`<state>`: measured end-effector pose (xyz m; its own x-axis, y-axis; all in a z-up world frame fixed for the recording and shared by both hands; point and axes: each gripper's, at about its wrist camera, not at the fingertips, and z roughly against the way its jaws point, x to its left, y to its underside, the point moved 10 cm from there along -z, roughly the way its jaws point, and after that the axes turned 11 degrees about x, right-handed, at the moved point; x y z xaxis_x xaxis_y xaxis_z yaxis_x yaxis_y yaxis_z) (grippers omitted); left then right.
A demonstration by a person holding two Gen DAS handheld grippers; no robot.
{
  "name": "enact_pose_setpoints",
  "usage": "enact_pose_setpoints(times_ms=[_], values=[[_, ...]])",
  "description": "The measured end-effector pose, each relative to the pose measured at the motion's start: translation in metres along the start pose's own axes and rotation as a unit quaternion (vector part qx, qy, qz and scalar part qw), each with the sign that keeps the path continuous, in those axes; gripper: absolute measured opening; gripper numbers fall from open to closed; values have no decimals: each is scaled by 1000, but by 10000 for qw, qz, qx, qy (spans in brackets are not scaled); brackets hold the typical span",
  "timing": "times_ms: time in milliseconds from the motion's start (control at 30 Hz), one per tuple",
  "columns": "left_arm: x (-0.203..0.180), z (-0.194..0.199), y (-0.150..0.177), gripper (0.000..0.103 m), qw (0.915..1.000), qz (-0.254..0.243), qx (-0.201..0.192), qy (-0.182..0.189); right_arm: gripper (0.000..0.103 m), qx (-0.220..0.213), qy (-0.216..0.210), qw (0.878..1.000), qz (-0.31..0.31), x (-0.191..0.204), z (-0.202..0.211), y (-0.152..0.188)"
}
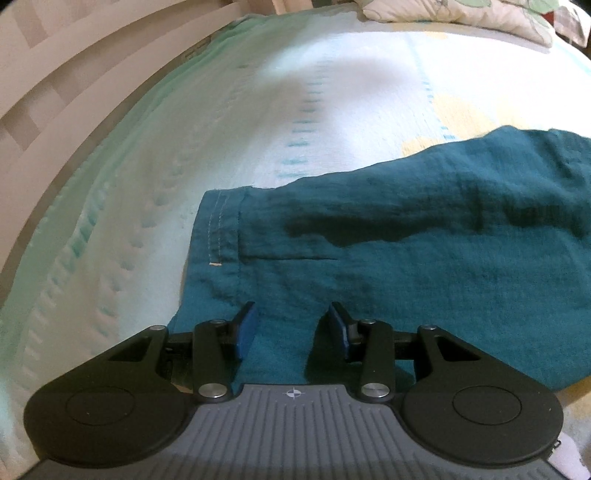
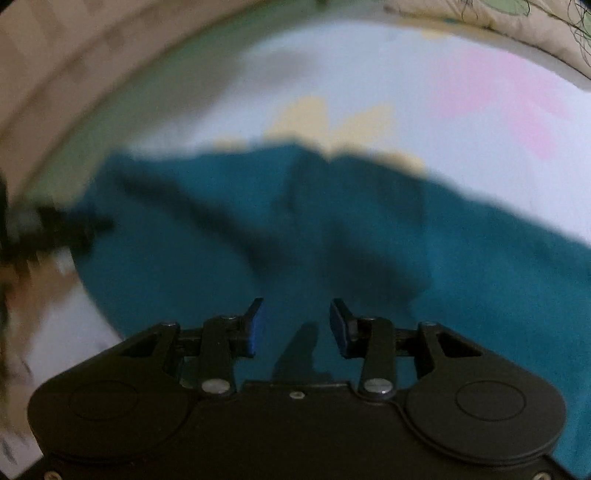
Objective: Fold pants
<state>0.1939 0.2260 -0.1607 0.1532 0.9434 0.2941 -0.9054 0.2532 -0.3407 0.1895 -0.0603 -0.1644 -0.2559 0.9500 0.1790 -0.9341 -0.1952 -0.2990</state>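
Left wrist view is showing teal pants point(image 1: 388, 251) lying partly folded on the bed point(image 1: 147, 166), hem at nine o'clock; both left gripper point(image 1: 291, 328) and right gripper point(image 2: 295, 325) fingers are hovering open, further folds seemingly remaining.

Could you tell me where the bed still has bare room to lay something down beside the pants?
Left wrist view: a broad bare strip of quilt runs between the white bed rail and the teal pants, reaching up to the pillow. Right wrist view, blurred: bare quilt beyond the pants. Crowded: under the open left gripper and right gripper, cloth fills the space.
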Motion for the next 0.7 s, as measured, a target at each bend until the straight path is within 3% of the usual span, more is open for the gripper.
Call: enact_pose_setpoints(times_ms=[100, 233, 367, 567, 700], values=[[-4, 6, -4, 41, 10000, -32, 87, -10, 47, 290, 182, 9994, -104, 0, -11, 31], [-8, 28, -19, 40, 9997, -98, 183, 144, 47, 275, 227, 9993, -121, 2, -2, 45], [-20, 70, -52, 40, 9986, -449, 172, 228, 47, -84, 90, 9990, -429, -11, 26, 43], [-75, 141, -101, 41, 9917, -1216, 150, 391, 48, -731, 312, 9868, -1413, -85, 93, 46], [-133, 177, -129, 41, 9849, -1599, -132, 644, 48, -964, 513, 9670, -2300, -153, 130, 63]])
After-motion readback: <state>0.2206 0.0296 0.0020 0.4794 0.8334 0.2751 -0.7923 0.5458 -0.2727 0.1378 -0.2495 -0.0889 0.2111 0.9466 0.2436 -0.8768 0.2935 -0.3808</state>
